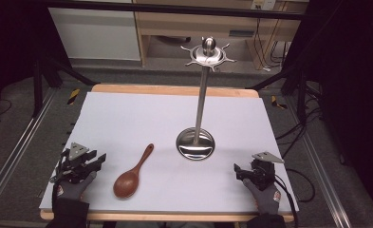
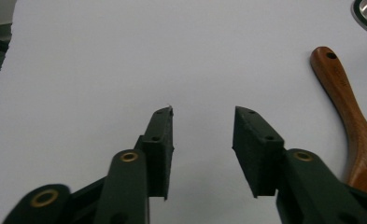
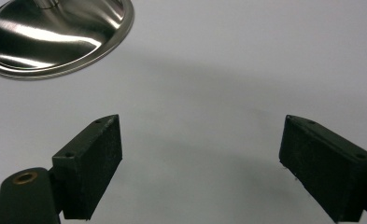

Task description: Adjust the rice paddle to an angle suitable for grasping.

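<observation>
A brown wooden spoon (image 1: pixel 132 173) lies on the white table cover, bowl toward the front edge, handle pointing up and to the right. My left gripper (image 1: pixel 100 160) rests at the front left, a short way left of the spoon, its jaws apart with nothing between them. In the left gripper view that gripper (image 2: pixel 202 125) stands over bare cover, and the spoon's handle (image 2: pixel 347 105) lies off to its right. My right gripper (image 1: pixel 236 170) sits at the front right, open and empty. The right gripper view has that gripper (image 3: pixel 200 140) open wide below the stand's base (image 3: pixel 55 37).
A tall steel utensil stand (image 1: pixel 201 102) with a round base (image 1: pixel 195 145) and a hooked crown (image 1: pixel 208 52) rises right of centre. The white cover (image 1: pixel 141 118) spans the wooden table. Dark frame rails and cables run along both sides.
</observation>
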Motion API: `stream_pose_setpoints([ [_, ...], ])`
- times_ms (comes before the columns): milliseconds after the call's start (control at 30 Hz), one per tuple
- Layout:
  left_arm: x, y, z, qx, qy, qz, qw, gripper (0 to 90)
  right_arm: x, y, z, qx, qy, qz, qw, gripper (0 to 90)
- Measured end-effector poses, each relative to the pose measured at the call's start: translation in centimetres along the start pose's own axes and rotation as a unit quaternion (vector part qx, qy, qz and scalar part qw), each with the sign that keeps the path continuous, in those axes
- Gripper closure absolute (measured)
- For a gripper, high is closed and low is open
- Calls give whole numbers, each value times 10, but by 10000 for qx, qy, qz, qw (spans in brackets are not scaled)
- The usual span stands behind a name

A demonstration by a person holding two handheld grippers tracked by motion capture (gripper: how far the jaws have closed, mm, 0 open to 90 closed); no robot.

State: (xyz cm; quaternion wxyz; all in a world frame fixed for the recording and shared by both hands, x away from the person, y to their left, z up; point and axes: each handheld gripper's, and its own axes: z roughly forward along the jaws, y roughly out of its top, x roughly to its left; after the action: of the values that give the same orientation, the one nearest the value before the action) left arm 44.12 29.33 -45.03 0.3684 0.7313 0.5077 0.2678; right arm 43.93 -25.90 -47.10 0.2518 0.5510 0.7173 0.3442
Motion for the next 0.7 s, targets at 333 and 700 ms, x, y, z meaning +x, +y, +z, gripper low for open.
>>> stream_pose_setpoints([
  [333,-8,2,-2,-70,-132,21,9999,551,1,0,0,30,32,103,9999,135],
  [700,-21,9,-3,-27,-492,109,9987,443,-1,2,-3,-50,18,152,9999,134],
])
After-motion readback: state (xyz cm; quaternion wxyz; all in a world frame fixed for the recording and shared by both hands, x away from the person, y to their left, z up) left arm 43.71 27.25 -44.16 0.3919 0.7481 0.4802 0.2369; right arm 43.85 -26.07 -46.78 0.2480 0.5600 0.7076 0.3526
